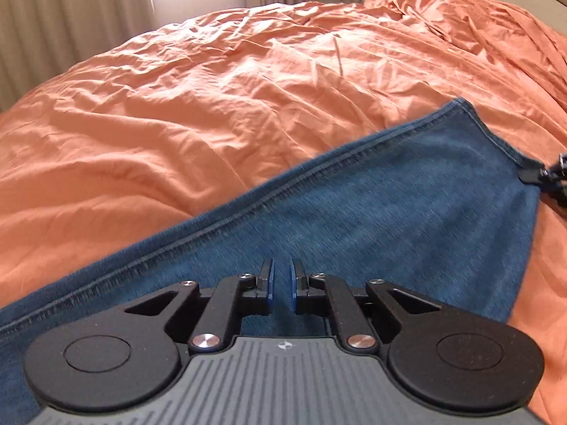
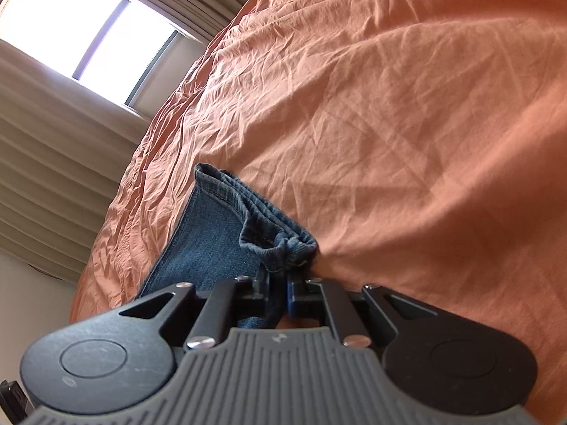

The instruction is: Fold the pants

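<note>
Blue denim pants (image 1: pixel 372 219) lie stretched across the orange bed sheet (image 1: pixel 212 106). My left gripper (image 1: pixel 281 283) hovers over the denim near its seamed edge, its blue pads a small gap apart with no cloth between them. My right gripper (image 2: pixel 278 283) is shut on the bunched hem end of the pants (image 2: pixel 280 244), which it holds just above the sheet (image 2: pixel 407 124). The right gripper also shows at the far right of the left wrist view (image 1: pixel 542 173), pinching the hem corner.
The wrinkled orange sheet covers the whole bed, with a bunched heap (image 1: pixel 443 3) at the far right. Beige curtains (image 1: pixel 63 24) and a bright window (image 2: pixel 81 24) stand beyond the bed's far edge.
</note>
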